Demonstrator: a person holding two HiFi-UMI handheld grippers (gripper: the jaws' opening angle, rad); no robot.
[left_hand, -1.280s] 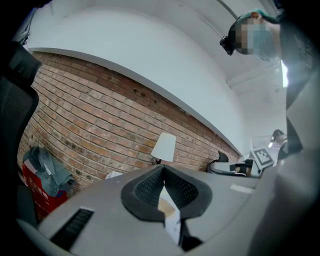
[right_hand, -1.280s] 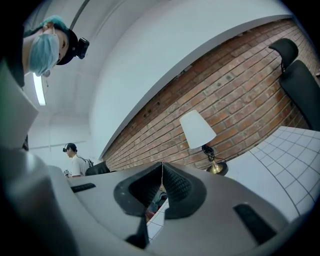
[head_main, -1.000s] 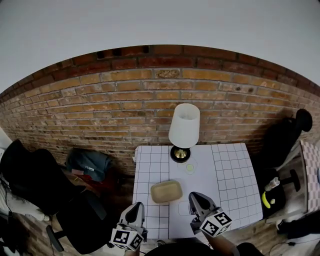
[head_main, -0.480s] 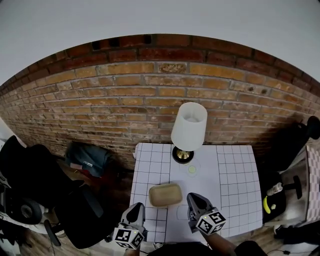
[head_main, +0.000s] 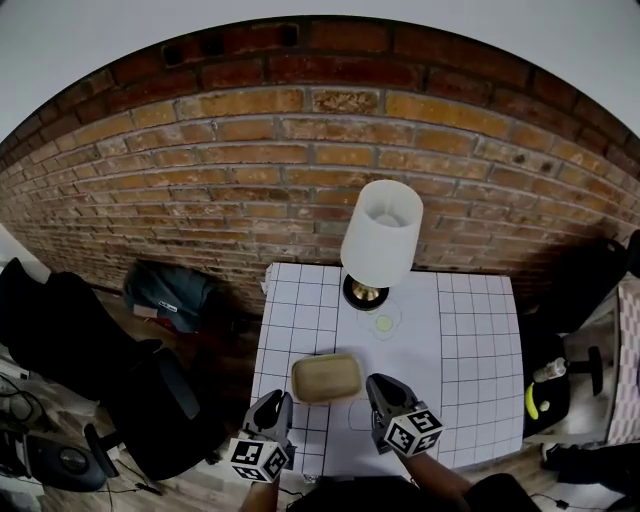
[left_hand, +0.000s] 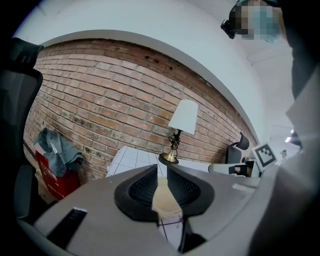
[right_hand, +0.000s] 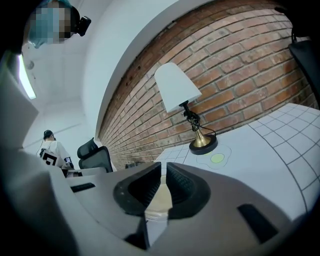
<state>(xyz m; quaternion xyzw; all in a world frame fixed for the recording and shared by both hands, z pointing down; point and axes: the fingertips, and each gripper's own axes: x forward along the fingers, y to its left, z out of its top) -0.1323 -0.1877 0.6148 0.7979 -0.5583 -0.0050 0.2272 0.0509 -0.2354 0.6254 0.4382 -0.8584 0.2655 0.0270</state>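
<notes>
A shallow tan tray (head_main: 327, 377) lies on the white gridded table (head_main: 470, 340), in front of a white-shaded lamp (head_main: 380, 235) on a brass base. My left gripper (head_main: 275, 402) hovers at the table's near edge, just left of the tray. My right gripper (head_main: 378, 385) is by the tray's right end. In the left gripper view the gripper (left_hand: 162, 167) shows a narrow slit between its jaws, with the tray (left_hand: 162, 197) seen through it and nothing held. The right gripper (right_hand: 163, 165) shows a thinner slit, the tray (right_hand: 160, 197) below it.
A small green disc (head_main: 385, 323) sits on a clear mat near the lamp base (right_hand: 202, 145). A brick wall (head_main: 250, 170) backs the table. A black office chair (head_main: 70, 340) and a grey cloth on a red box (left_hand: 55, 150) stand left. Another person (right_hand: 50, 150) is far off.
Both grippers have tipped down from the ceiling toward the table and lamp. Their jaws, touching at the tips before, now stand slightly apart. The tray sits closer to the grippers.
</notes>
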